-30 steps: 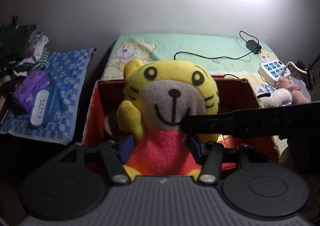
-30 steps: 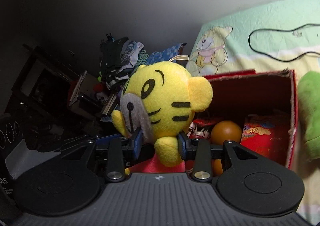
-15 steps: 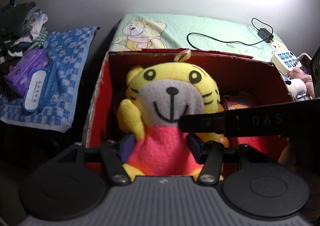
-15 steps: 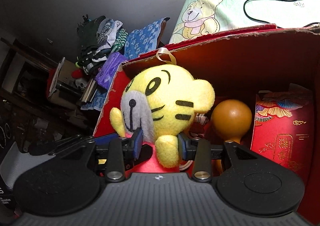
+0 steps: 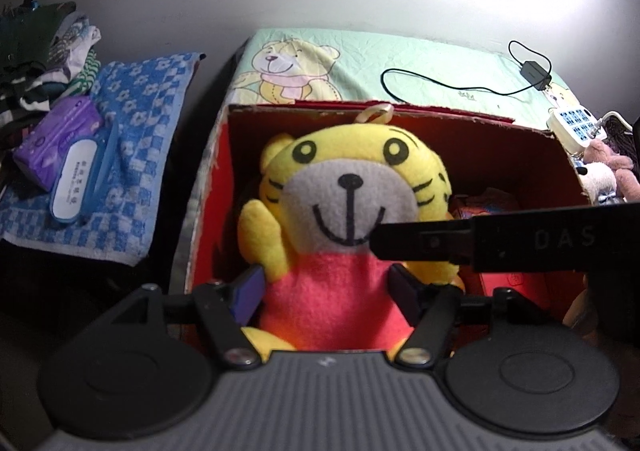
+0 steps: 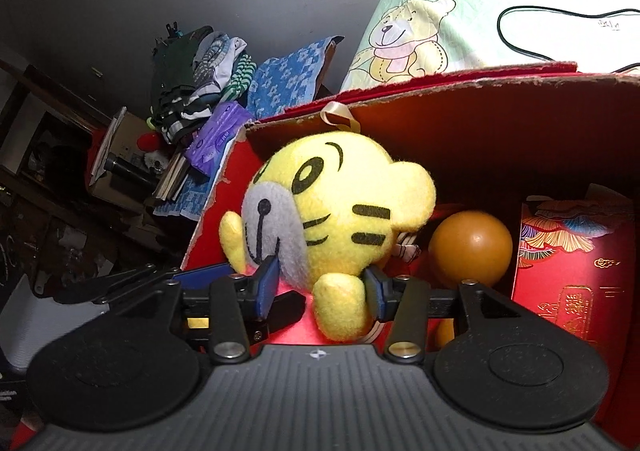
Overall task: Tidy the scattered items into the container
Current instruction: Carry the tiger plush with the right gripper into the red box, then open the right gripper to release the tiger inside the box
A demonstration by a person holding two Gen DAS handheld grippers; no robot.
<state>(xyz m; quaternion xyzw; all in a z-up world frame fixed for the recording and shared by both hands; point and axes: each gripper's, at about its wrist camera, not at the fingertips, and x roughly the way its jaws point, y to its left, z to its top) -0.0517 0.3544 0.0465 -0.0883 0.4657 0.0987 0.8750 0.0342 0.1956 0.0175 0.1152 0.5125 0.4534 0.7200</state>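
At the bottom of the left wrist view, the left tongs [image 5: 328, 289] stand released, their jaws having just been opening, with the red belly of the yellow plush tiger toy [image 5: 348, 219] between the blue pads, which flank it without visibly pressing. In the right wrist view the right tongs [image 6: 320, 289] have likewise just been opening and sit loose around the tiger's [image 6: 332, 211] arm and neck at lower centre. The toy sits upright inside the red cardboard box [image 5: 520, 155], at its left end. To its right in that box lie an orange ball [image 6: 470, 249] and a red packet printed with gold patterns [image 6: 576, 271]. Beyond the box, in the upper frame, spreads a pale green bedsheet with a cartoon bear [image 5: 420, 51], crossed by a black cable [image 5: 452, 81].
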